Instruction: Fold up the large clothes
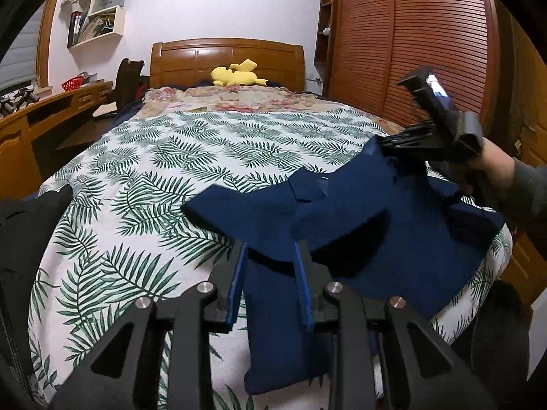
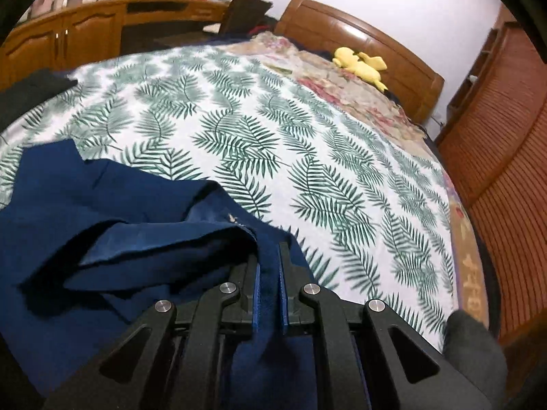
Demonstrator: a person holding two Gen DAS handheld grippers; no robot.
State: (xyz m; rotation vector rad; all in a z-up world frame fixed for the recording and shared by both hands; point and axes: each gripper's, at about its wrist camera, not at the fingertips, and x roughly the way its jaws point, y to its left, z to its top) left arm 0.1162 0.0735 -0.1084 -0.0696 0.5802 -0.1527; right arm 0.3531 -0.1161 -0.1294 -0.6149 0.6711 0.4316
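A large navy blue garment (image 1: 376,232) lies partly lifted on the bed's leaf-print cover (image 1: 164,157). My left gripper (image 1: 270,249) is shut on a fold of the navy cloth at the near edge. My right gripper (image 1: 386,147) holds the garment's far right edge raised. In the right wrist view the right gripper (image 2: 270,253) is shut on the navy garment (image 2: 102,225), with cloth running between its blue pads (image 2: 283,290). The garment bunches in loose folds to the left of that gripper.
A yellow plush toy (image 1: 236,75) lies by the wooden headboard (image 1: 225,58). A dark garment (image 1: 30,225) lies at the bed's left edge. A wooden desk (image 1: 44,116) stands left, a slatted wardrobe (image 1: 410,44) right. A floral quilt (image 1: 232,99) covers the bed's head.
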